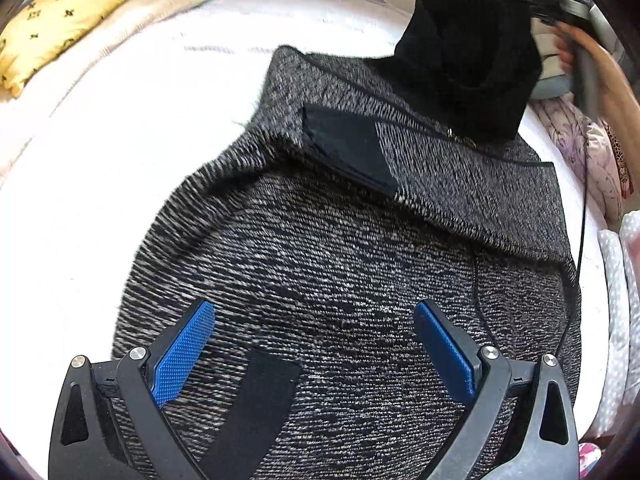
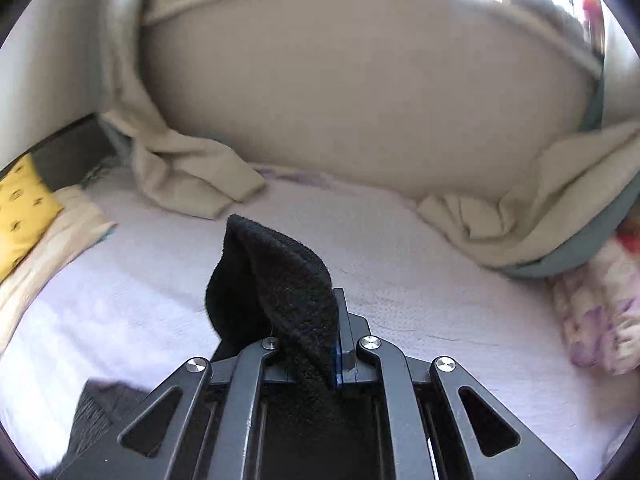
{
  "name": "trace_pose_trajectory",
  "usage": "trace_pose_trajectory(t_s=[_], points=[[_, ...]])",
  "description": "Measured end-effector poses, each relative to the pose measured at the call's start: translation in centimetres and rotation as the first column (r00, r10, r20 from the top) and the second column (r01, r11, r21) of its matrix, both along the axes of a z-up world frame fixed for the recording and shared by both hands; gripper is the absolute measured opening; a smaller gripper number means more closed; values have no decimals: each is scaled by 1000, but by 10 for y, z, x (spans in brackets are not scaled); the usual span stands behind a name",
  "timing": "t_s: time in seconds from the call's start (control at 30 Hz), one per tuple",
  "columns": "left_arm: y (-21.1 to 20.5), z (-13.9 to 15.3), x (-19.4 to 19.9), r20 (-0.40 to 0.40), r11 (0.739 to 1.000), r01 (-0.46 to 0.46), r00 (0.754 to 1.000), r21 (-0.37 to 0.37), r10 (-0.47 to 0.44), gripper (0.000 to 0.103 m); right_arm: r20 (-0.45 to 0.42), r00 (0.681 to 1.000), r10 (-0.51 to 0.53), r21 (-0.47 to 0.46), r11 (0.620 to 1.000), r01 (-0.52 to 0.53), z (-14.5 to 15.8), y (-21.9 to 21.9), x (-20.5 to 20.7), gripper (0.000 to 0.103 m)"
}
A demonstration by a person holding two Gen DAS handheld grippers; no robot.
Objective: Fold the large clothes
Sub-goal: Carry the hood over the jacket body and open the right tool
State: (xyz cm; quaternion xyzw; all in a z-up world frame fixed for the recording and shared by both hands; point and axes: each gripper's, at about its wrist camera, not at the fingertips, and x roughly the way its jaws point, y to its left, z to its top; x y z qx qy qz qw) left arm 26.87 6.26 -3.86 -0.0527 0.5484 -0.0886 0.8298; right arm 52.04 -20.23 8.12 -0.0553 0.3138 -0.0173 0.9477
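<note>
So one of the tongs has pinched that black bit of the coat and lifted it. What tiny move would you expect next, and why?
Probably carry it over and lay it down on the coat's body. The right tongs are shut on the black hood, raised above the grey tweed coat spread on the white bedspread. The left tongs hang open over the coat, holding nothing.

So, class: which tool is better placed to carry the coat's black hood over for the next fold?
Right. The right tool is shut on the black hood, lifted off the bed. The left tool hangs open over the grey coat, holding nothing.
</note>
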Motion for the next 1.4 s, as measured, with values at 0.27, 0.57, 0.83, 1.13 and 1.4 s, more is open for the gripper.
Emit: trace_pose_trajectory(t_s=[0.27,0.57,0.83,1.13,1.4], points=[[18,33,-9,103,999,-30,994,21,28,101,75,989,125,-132,985,-115,31,58,-134,4],[21,54,-17,162,999,-42,986,14,39,101,-6,993,117,-172,978,-117,-28,79,-245,5],[9,55,-16,173,998,-50,984,40,42,101,-133,987,94,-185,976,-118,-97,102,-299,7],[-14,39,-16,161,994,-14,987,111,-4,101,-238,969,61,-222,968,-115,-155,116,-319,53],[-38,35,-23,177,987,44,982,157,-72,101,-305,929,208,-7,975,-221,-136,95,-370,64]])
